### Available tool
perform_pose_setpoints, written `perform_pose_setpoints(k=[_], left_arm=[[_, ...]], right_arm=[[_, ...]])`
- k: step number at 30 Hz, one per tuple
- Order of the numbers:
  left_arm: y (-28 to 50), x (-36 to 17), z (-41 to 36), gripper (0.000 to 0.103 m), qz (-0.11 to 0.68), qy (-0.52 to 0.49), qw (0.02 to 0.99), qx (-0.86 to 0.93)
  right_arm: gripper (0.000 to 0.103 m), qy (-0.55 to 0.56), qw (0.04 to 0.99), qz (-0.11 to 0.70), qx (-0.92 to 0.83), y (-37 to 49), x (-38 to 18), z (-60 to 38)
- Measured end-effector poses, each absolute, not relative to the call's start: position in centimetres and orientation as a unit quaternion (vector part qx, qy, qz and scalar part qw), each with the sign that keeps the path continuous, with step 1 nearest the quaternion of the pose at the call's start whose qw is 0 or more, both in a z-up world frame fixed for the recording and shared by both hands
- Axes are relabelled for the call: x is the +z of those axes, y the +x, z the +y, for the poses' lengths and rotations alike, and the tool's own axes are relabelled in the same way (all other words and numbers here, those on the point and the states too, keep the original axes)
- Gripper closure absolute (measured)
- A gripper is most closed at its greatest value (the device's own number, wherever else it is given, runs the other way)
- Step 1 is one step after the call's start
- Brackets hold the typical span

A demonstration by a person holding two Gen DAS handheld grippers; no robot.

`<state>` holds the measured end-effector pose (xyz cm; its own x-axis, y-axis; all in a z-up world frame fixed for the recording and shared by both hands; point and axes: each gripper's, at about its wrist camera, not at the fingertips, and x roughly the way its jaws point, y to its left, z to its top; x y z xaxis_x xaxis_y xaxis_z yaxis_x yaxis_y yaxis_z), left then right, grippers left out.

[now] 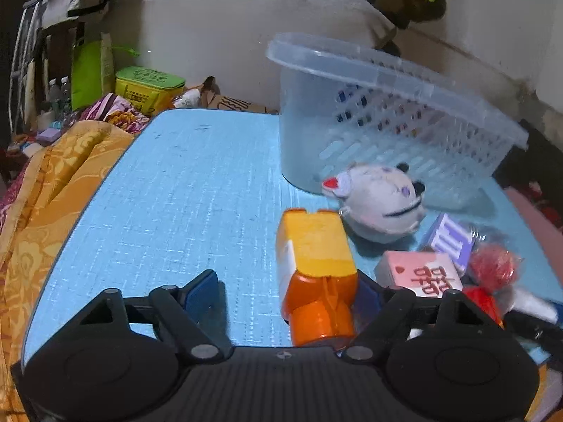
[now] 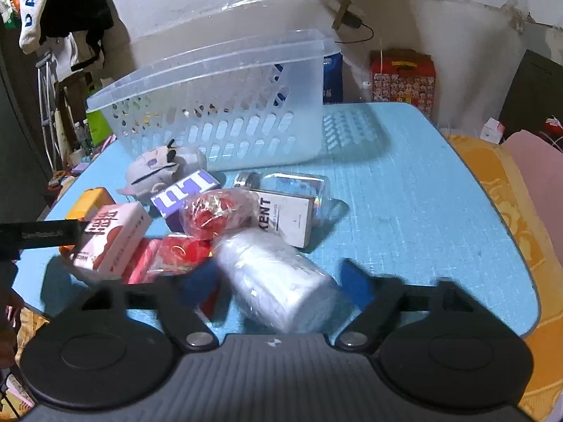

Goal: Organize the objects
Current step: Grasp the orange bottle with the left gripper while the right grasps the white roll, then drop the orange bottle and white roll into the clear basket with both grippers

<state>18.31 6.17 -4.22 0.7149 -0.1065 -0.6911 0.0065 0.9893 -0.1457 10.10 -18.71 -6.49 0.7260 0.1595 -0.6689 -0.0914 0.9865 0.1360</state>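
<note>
Clear basket (image 2: 225, 119) stands tilted at the back of the blue table (image 1: 169, 190). Plush toy (image 1: 380, 200) just in front of it; purple box (image 2: 186, 193), pink box (image 2: 112, 235), red wrapped ball (image 2: 211, 211) and KENT box (image 2: 288, 218) crowd nearer still. Left gripper (image 1: 285, 299) jaws wide around the orange bottle (image 1: 316, 274) (near its right finger). Right gripper (image 2: 281, 285) jaws wide, white bottle (image 2: 278, 281) lying between them.

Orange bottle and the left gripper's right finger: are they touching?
Cannot tell. In the left wrist view the orange bottle lies between the open fingers of the left gripper, hard against the right finger, but the bottle hides the meeting line.
</note>
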Motion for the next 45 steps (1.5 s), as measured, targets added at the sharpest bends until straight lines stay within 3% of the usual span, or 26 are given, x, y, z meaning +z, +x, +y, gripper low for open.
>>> perform_pose_setpoints(k=[2, 4, 5, 18, 35, 40, 45], left_arm=[[18.4, -4.0, 6.2, 0.031, 0.371, -0.070, 0.925, -0.034], [18.3, -3.9, 6.0, 0.054, 0.369, -0.072, 0.925, -0.047], [18.3, -3.8, 5.9, 0.056, 0.370, -0.072, 0.925, -0.053], [18.0, -3.9, 6.4, 0.058, 0.367, -0.064, 0.927, -0.051], [15.2, 0.3, 9.6, 0.059, 0.286, -0.137, 0.946, -0.065], [16.4, 4.7, 7.7, 0.059, 0.230, -0.145, 0.957, -0.104], [22.9, 7.7, 4.9, 0.059, 0.204, -0.151, 0.960, -0.114]], right_arm=[[0.032, 0.048, 0.927, 0.365, 0.070, 10.2, -6.5, -18.8], [0.032, 0.040, 0.928, 0.364, 0.072, 10.0, -6.5, -18.7], [0.033, 0.036, 0.928, 0.363, 0.074, 9.8, -6.4, -18.6], [0.036, 0.011, 0.928, 0.363, 0.090, 9.1, -6.1, -18.8], [0.040, 0.150, 0.950, 0.246, 0.119, 7.9, 0.0, -24.2], [0.040, 0.122, 0.966, 0.189, 0.129, 12.1, 3.8, -22.5], [0.040, 0.040, 0.978, 0.159, 0.132, 18.2, 4.4, -19.1]])
